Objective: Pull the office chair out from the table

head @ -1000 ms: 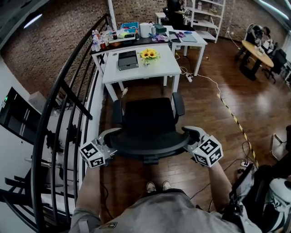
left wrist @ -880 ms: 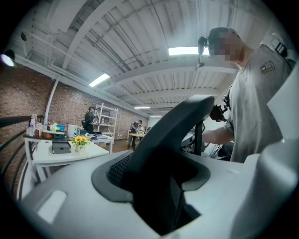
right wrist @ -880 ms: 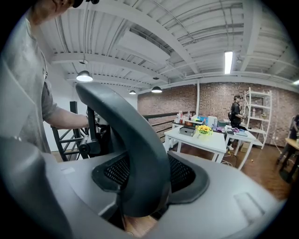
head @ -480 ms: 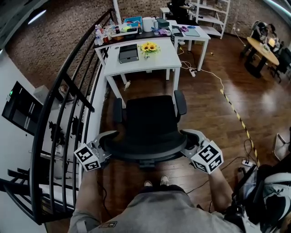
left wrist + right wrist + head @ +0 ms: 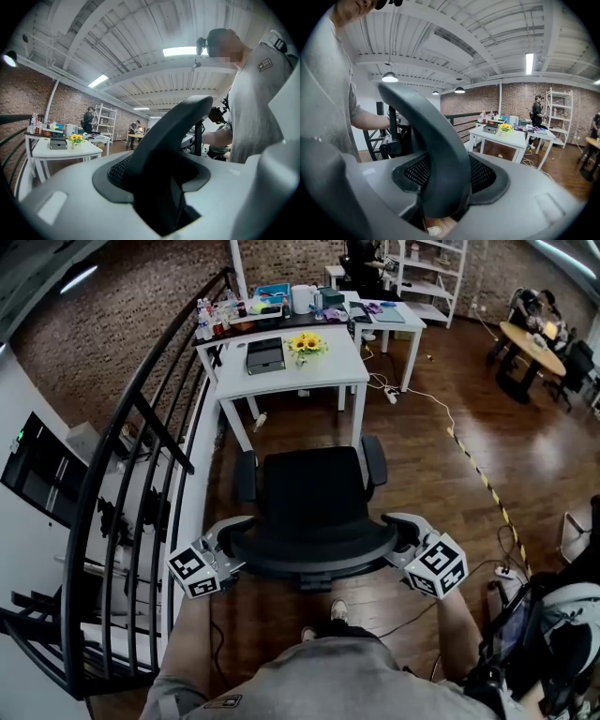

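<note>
The black office chair (image 5: 311,495) stands on the wood floor, a gap between it and the white table (image 5: 323,371). I stand behind it. My left gripper (image 5: 228,547) is shut on the left end of the curved backrest (image 5: 314,557), and my right gripper (image 5: 400,538) is shut on its right end. In the left gripper view the dark backrest rim (image 5: 174,133) runs between the grey jaws. The right gripper view shows the same rim (image 5: 436,145) clamped, with mesh on either side.
A black railing (image 5: 141,432) runs along the left. On the white table sit sunflowers (image 5: 306,343) and a grey box (image 5: 264,354). A cluttered second table (image 5: 389,320) stands behind. A cable and striped tape (image 5: 480,479) cross the floor at right. My shoes (image 5: 322,618) are under the backrest.
The chair and both grippers have moved back toward me, away from the white table, and the gap has widened. Both grips are unchanged.
</note>
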{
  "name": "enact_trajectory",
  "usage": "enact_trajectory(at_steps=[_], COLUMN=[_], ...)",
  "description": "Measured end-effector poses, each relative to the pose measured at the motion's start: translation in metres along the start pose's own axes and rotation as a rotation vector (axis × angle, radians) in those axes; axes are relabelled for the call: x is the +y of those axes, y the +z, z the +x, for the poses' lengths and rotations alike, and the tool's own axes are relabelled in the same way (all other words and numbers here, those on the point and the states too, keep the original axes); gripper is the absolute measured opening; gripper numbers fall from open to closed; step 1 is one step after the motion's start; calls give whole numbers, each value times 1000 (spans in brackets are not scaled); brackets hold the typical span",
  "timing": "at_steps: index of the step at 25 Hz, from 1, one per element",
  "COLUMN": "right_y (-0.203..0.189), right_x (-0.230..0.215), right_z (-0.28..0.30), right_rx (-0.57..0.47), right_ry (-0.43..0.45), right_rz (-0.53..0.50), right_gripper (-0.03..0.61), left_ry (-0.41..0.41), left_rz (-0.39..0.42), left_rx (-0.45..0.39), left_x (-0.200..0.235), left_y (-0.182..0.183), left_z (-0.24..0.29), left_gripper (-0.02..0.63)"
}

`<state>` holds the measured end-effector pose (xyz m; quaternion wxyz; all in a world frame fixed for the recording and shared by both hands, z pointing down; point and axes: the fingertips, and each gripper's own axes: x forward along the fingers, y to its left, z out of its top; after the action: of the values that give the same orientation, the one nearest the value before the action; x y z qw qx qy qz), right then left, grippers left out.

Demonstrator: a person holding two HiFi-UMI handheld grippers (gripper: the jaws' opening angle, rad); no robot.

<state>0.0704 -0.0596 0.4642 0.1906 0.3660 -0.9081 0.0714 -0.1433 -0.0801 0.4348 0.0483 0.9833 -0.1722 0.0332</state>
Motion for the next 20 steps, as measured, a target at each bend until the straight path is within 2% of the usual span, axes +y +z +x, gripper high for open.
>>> enact_trajectory(at_steps=[12,20], right_y=[-11,-15], right_x=[28,32], right_z=[-28,-35], right_rx=[-16,-49], right_ry=[-14,-37], right_rz=[-5,-28], right_gripper=[242,245], left_ry=[-21,-12], left_rz=[14,38], left_rx=[-36,-46], left_x=[-38,-46], left_y=[-2,-4], left_z=[-13,-13], left_gripper=[225,225])
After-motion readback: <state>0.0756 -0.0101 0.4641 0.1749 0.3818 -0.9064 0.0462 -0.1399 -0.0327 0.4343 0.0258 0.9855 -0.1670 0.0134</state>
